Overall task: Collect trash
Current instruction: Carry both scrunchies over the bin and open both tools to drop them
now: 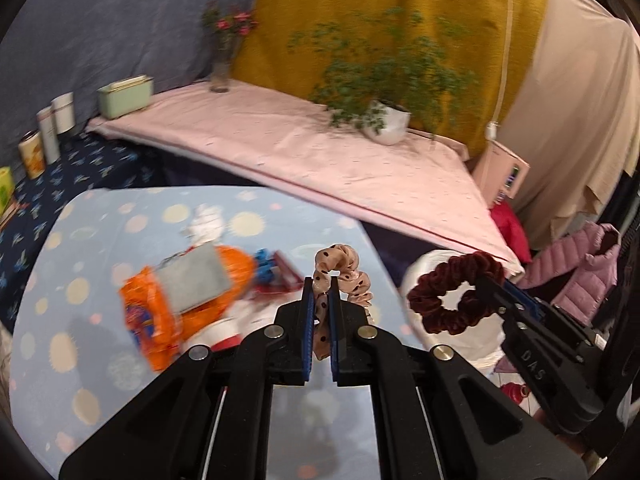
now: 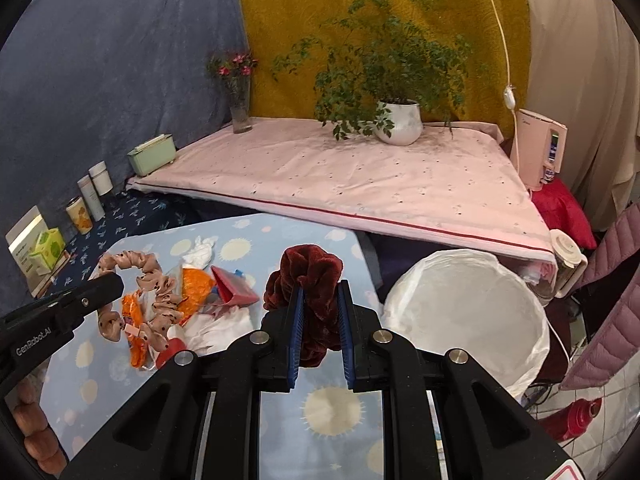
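Note:
My left gripper (image 1: 320, 286) is shut on a beige dotted scrunchie (image 1: 344, 272) and holds it above the blue table (image 1: 80, 280); it also shows in the right wrist view (image 2: 140, 292). My right gripper (image 2: 320, 292) is shut on a dark red velvet scrunchie (image 2: 310, 276), seen in the left wrist view (image 1: 452, 292) over the white-lined bin (image 2: 464, 312). A trash pile lies on the table: orange wrapper (image 1: 160, 312), crumpled tissue (image 1: 206, 222), red carton (image 2: 234, 286), white plastic (image 2: 220, 328).
A pink-covered bed (image 2: 340, 176) with a potted plant (image 2: 400, 120) and flower vase (image 2: 240, 112) lies behind. Cans and boxes (image 2: 80, 212) line the left wall. A pink jacket (image 1: 580, 272) and red bottle (image 2: 572, 420) are at the right.

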